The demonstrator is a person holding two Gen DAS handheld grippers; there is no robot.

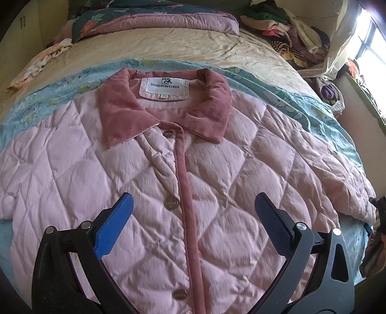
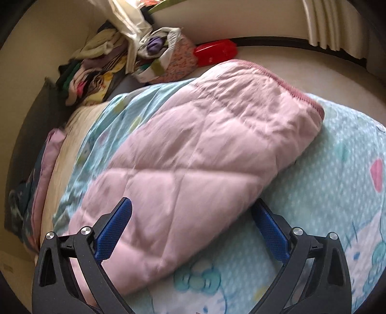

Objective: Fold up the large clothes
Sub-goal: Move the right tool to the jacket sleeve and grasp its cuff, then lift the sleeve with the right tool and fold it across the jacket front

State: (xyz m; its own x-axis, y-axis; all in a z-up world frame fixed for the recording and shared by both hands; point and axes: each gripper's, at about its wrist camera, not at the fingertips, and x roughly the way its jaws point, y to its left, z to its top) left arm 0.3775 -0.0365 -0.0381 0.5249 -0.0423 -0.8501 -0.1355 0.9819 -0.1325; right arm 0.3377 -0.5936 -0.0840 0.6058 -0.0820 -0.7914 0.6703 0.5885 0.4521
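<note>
A pale pink quilted jacket (image 1: 217,174) lies front up and buttoned on a light blue cartoon-print sheet (image 1: 301,106). Its darker pink corduroy collar (image 1: 120,108) and white neck label point away from me. My left gripper (image 1: 193,205) hovers open over the button placket at chest height, holding nothing. In the right wrist view one sleeve (image 2: 205,149) stretches away to a ribbed pink cuff (image 2: 299,96). My right gripper (image 2: 193,212) stands open astride the sleeve's near end, the blue fingers (image 2: 115,227) on either side of it, not clamped.
The sheet (image 2: 325,193) covers a bed with a cream cover (image 1: 193,50). A folded mauve quilt (image 1: 168,21) lies at the far end. A heap of mixed clothes (image 1: 289,31) and a cloth bag (image 2: 159,53) crowd the far right corner. A red box (image 2: 216,52) sits by the wall.
</note>
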